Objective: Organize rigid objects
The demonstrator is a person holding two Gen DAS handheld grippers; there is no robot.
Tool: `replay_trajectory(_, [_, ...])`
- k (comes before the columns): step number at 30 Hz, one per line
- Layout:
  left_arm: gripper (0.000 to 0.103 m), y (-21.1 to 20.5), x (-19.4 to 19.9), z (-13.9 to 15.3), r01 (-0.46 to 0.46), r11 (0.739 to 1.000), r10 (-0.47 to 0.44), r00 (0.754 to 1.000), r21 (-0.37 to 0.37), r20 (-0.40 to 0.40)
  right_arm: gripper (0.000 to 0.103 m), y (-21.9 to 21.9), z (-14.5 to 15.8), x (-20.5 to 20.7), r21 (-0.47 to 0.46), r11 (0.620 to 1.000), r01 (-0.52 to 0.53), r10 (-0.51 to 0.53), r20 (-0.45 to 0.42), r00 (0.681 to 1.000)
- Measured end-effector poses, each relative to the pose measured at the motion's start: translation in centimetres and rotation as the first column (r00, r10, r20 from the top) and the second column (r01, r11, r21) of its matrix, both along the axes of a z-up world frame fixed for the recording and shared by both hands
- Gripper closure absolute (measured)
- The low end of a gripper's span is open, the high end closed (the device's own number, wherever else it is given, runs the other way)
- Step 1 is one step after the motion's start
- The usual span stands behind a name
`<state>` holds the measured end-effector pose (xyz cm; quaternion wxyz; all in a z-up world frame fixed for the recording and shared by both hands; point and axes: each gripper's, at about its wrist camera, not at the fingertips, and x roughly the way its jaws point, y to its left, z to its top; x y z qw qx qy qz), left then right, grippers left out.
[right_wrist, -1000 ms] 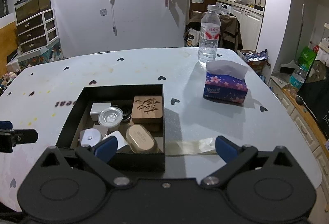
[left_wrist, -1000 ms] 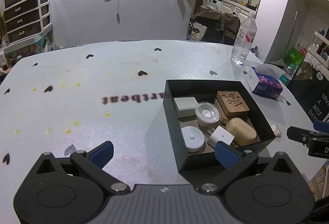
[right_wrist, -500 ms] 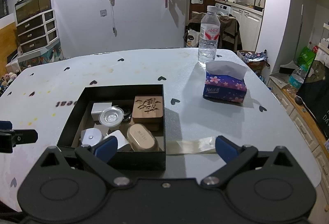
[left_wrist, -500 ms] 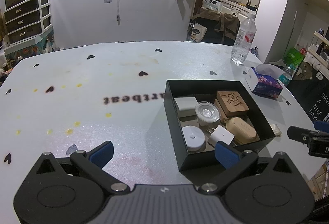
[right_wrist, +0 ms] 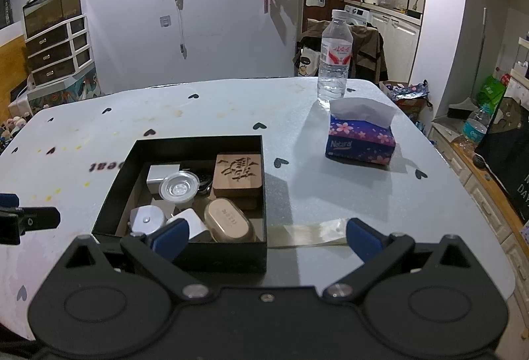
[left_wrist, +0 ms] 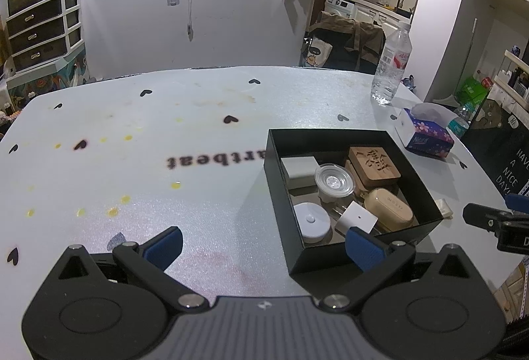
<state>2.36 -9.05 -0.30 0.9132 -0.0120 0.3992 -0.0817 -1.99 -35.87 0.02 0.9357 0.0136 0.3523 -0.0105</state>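
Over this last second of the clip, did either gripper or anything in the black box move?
Nothing visibly changed. The left gripper and right gripper both hang open and empty at the near edge of the table, with only a slight camera drift. The black box and the items inside it sit as they did, as do the water bottle and tissue box.

Box [left_wrist: 350, 257] walls hem in its crowded contents.

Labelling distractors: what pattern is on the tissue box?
The tissue box is dark blue-purple with pink cherry blossoms and white "Natural" lettering; it shows best in the right wrist view.
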Motion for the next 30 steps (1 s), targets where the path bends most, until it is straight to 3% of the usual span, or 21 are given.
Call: replay_trajectory(30, [0.0, 0.69, 0.31, 0.13, 0.007, 1.0, -0.007, 1.0, 0.008, 0.005, 0.001, 0.34, -0.05, 0.15, 0.004, 1.0, 0.002, -0.002, -0.004, 1.0])
